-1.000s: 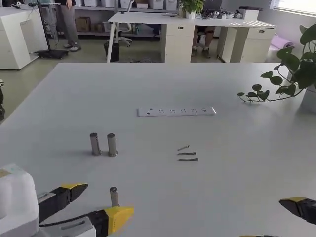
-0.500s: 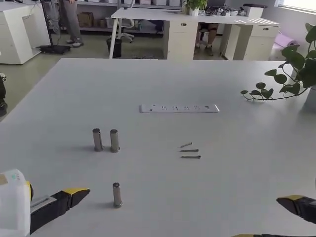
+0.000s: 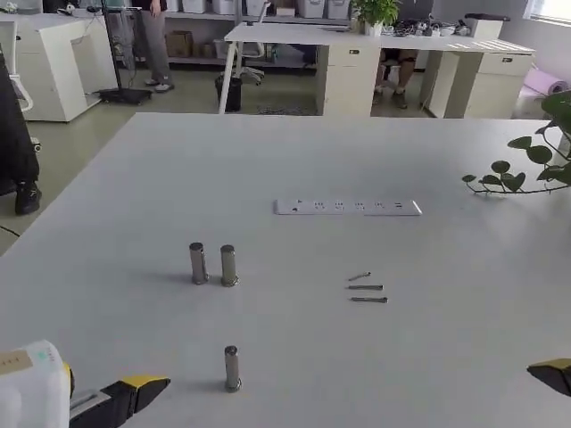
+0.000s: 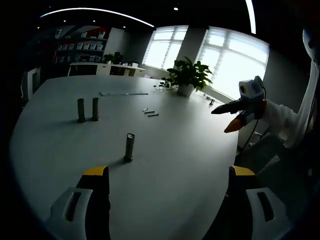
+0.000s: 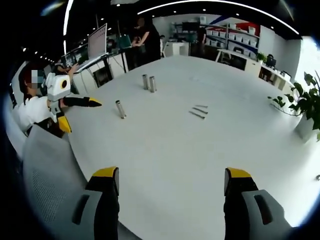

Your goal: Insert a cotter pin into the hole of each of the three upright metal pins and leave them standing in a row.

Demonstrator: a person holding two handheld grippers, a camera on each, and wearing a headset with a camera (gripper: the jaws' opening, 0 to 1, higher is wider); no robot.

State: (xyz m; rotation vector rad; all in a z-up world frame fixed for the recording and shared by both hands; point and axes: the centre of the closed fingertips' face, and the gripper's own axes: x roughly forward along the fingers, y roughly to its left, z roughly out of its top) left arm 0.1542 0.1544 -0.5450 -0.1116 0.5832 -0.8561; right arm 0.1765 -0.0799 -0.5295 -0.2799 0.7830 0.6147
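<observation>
**Both jaws wide, nothing held**

The left gripper [image 4: 167, 174] and right gripper [image 5: 171, 175] gape wide and empty at the white table's [image 3: 446, 357] near edge. A pair of metal pins [image 3: 199, 264] stands upright, just beside each other. The third metal pin [image 3: 232, 368] stands alone, nearer. Three cotter pins [image 3: 365, 288] lie loose to their right (short of the power strip [image 3: 348, 208]).
</observation>
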